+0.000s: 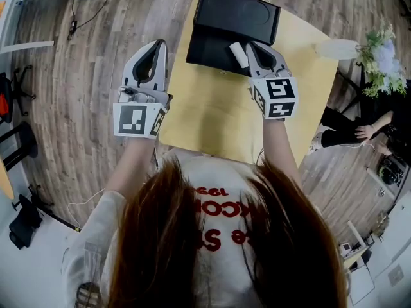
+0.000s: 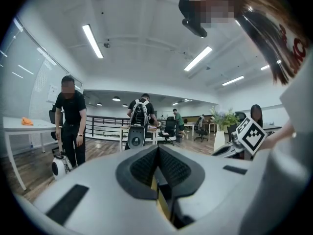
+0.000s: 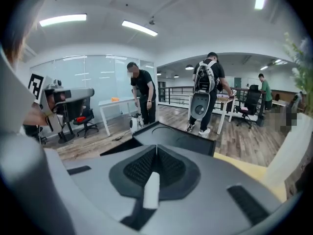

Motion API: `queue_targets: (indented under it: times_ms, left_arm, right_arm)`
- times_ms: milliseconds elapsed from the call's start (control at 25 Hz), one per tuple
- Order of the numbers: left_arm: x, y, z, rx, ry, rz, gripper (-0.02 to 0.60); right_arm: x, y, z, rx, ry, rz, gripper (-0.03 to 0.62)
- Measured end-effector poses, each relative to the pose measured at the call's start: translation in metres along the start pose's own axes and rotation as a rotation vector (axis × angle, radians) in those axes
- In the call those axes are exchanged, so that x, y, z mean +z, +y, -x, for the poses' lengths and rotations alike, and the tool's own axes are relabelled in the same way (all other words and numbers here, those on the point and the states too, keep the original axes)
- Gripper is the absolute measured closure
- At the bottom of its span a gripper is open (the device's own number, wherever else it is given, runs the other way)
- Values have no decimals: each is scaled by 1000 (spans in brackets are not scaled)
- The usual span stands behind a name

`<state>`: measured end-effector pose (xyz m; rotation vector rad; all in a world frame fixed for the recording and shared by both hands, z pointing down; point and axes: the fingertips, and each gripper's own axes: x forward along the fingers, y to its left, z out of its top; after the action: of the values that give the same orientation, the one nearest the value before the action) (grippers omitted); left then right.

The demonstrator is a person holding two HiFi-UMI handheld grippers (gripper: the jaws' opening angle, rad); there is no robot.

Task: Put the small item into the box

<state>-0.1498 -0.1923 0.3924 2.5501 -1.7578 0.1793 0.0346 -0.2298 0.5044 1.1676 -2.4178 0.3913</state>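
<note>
Item [image 3: 151,189] — small, white — clamped in right claw [image 3: 156,153] over black box [image 1: 236,13]; left claw [image 2: 158,153] closed, empty.

The box [image 1: 231,24] stands at the far end of the desk [image 1: 212,114]. The small item [image 1: 238,54] is above the box's near right part. A vase [image 1: 337,48] stands to the right of the box.

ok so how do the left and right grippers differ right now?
The left gripper has its jaws together on nothing, while the right gripper has its jaws shut on the white item. The left gripper hangs beside the left edge of the table, away from the box, and the right gripper reaches over the box. Shared: both have closed jaws.
</note>
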Motion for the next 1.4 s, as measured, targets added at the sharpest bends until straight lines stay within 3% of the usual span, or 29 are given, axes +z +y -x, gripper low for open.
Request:
queue_targets:
  times_ms: [200, 480, 960, 1400]
  left_arm:
    - [14, -1, -4, -6, -37, -11, 574]
    - [43, -12, -1, -20, -83, -18, 575]
    - [70, -32, 15, -41, -124, -16, 574]
    - [83, -43, 20, -59, -150, -21, 574]
  right_arm:
    - [39, -9, 25, -36, -144, -37, 588]
    - [77, -11, 73, -68, -265, -68, 589]
    - [108, -5, 142, -116, -400, -80, 589]
    - [118, 0, 165, -127, -447, -69, 589]
